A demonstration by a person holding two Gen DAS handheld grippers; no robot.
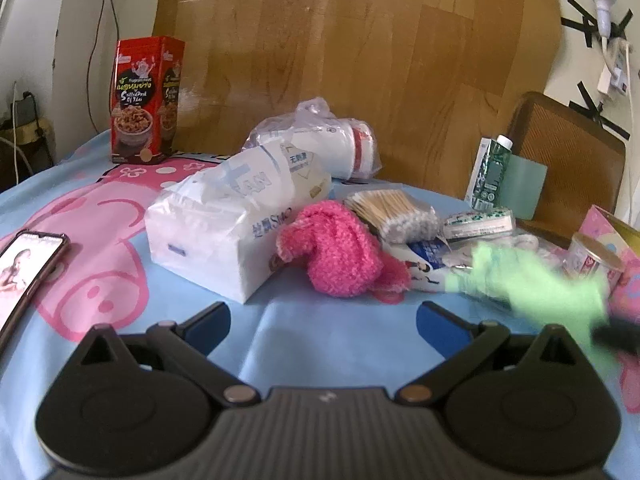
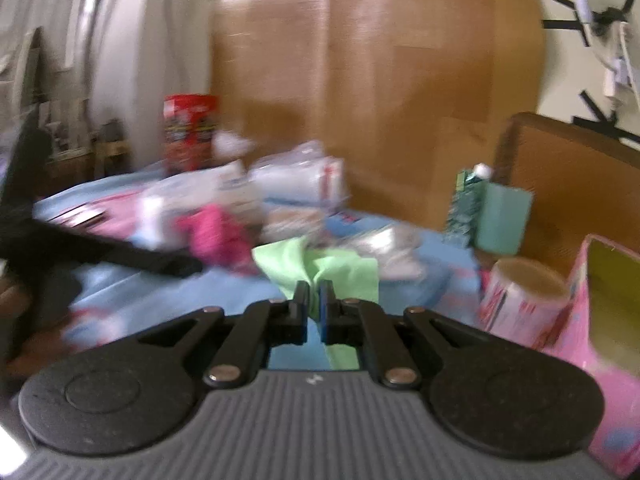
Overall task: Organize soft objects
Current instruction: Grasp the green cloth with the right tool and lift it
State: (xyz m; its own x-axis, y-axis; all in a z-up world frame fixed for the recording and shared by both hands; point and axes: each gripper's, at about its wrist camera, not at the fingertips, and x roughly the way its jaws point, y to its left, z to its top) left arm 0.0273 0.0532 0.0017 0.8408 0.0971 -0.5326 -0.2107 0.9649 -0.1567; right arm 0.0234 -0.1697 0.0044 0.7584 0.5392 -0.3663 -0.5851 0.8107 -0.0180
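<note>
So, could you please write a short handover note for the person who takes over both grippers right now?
Right gripper: shut on the green cloth, which hangs from its fingers above the blue sheet.
Left gripper: open, empty, facing the pile.
Pink fuzzy cloth: lying against the tissue pack, beside the cotton swabs.
Done: green cloth picked up.
Left: set the green cloth down somewhere tidy, then probably take the pink fuzzy cloth. The pink box at the right could be the place; not certain.
</note>
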